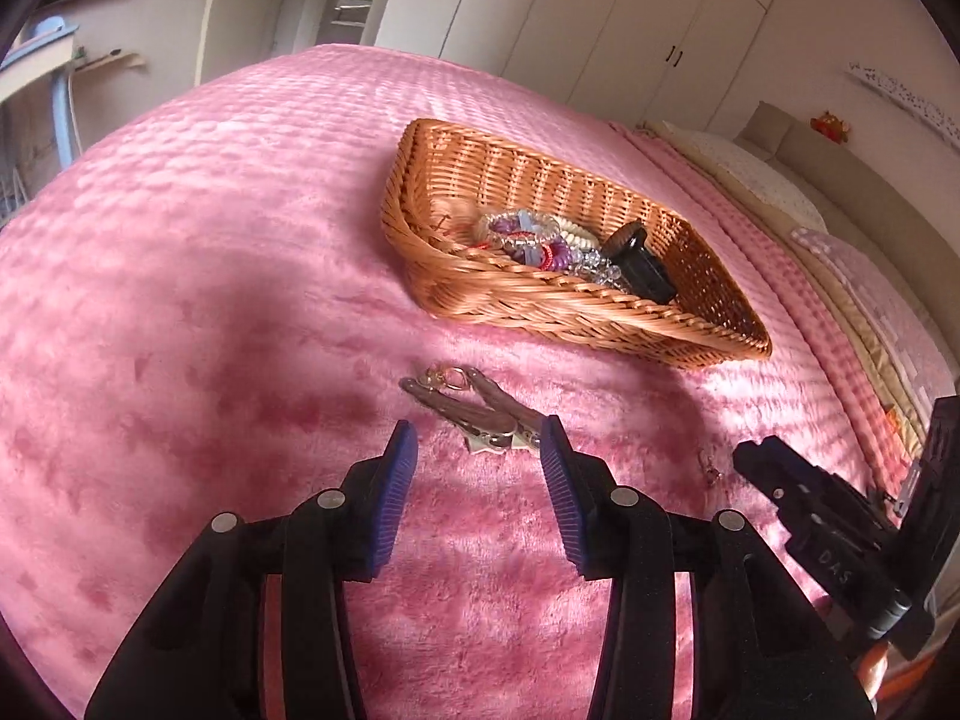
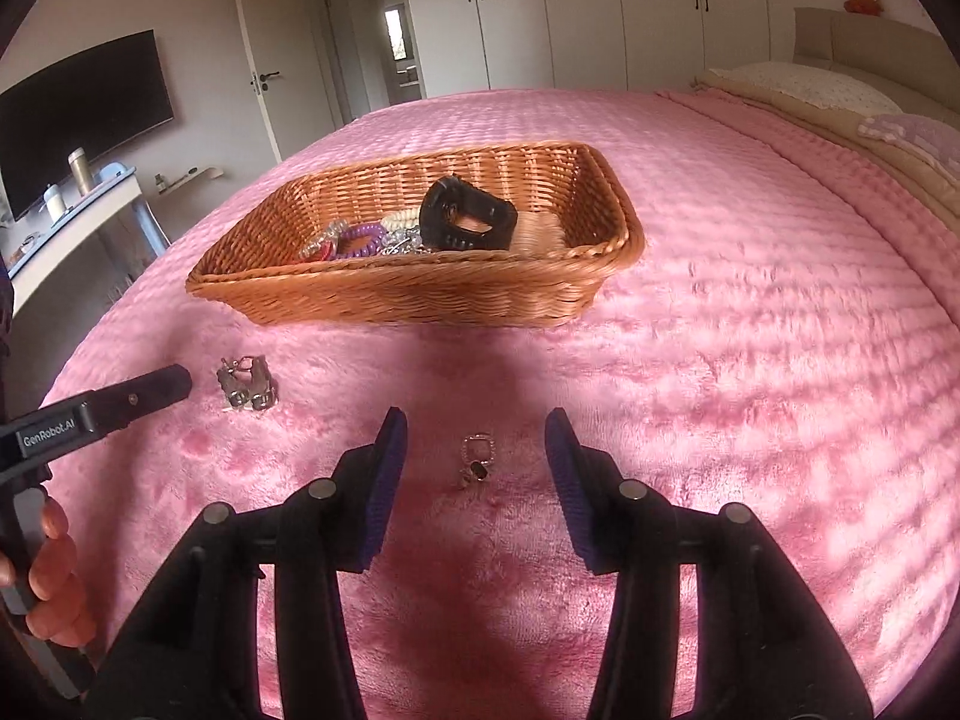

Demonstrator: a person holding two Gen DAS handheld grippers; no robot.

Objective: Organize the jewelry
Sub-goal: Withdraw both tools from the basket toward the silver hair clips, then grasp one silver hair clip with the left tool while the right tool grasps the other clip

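Observation:
A wicker basket point(image 1: 708, 276) point(image 2: 288, 294) sits on the pink bedspread and holds several bracelets point(image 1: 528, 234) point(image 2: 360, 240) and a black watch point(image 1: 636, 264) point(image 2: 468, 213). Metal hair clips with a gold ring point(image 1: 474, 408) point(image 2: 246, 387) lie on the bedspread just beyond my open, empty left gripper point(image 1: 477, 444). A small earring point(image 2: 476, 459) point(image 1: 710, 468) lies between the fingers of my open, empty right gripper point(image 2: 476, 426). The right gripper shows at the right edge of the left wrist view point(image 1: 780, 480). One left finger shows at the left of the right wrist view point(image 2: 138, 396).
The pink bedspread point(image 1: 210, 300) point(image 2: 750, 360) spreads wide around the basket. Pillows point(image 2: 816, 87) lie at the headboard on the right. A desk with a TV point(image 2: 78, 114) stands left of the bed. Wardrobes point(image 2: 600, 12) line the far wall.

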